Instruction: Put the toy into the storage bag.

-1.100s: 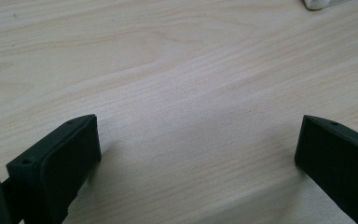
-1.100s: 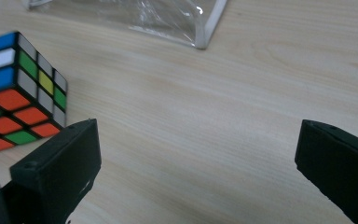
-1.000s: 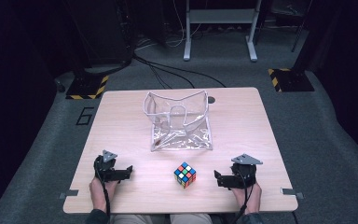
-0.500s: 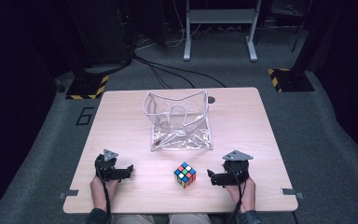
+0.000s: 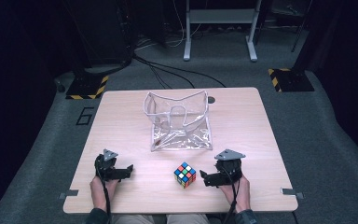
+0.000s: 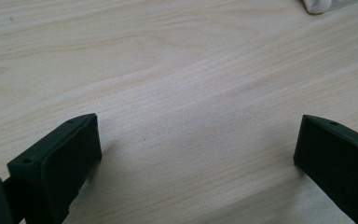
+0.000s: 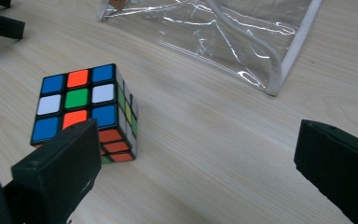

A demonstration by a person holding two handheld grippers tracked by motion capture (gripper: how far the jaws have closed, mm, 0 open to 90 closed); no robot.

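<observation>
Cube (image 5: 185,174) sits on my tabletop (image 5: 121,121) just left of the gaping right tool (image 5: 204,178), nearer it than the idle, spread left tool (image 5: 129,169).

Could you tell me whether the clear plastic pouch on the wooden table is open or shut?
Open: the clear plastic pouch stands with its white-edged mouth gaping upward, walls spread apart. It looks empty; the multicoloured puzzle cube sits outside it.
</observation>
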